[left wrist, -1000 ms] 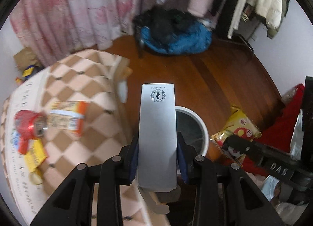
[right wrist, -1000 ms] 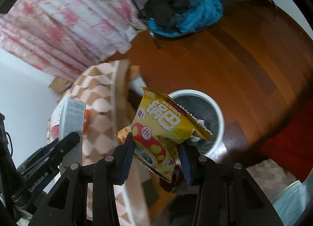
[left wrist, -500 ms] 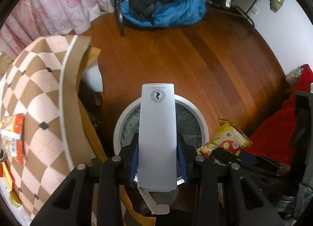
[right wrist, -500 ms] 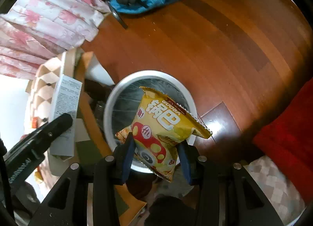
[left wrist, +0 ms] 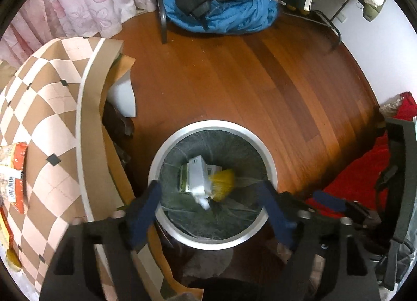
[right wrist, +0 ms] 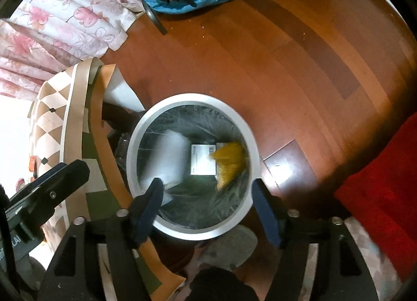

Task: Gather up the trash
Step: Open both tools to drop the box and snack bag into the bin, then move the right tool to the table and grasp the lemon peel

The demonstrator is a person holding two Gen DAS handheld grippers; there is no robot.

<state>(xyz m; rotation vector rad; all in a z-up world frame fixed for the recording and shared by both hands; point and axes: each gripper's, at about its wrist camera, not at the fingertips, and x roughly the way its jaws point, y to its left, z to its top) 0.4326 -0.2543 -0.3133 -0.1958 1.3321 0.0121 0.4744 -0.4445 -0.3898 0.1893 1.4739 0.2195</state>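
Observation:
A round bin with a white rim [left wrist: 211,124] [right wrist: 190,99] and a dark liner stands on the wood floor right below both grippers. My left gripper [left wrist: 211,199] hangs over it, jaws opening, nothing between them. The grey-white carton [left wrist: 198,176] is dropping into the bin, a pale blur [right wrist: 166,157] in the right wrist view. My right gripper [right wrist: 208,196] is over the bin too, jaws opening and empty. The yellow snack bag [right wrist: 230,163] [left wrist: 222,183] falls blurred inside. Another white box [right wrist: 203,163] lies at the bottom.
A table with a brown-and-cream checked cloth [left wrist: 39,118] stands left of the bin, with a snack packet [left wrist: 13,170] on it. A blue clothes heap [left wrist: 221,14] lies across the floor by a pink curtain [left wrist: 78,1]. Red fabric [left wrist: 365,170] lies to the right.
Both grippers sank over the bin, then let go: the carton left the left jaws and the yellow bag left the right jaws, and both now drop into the bin.

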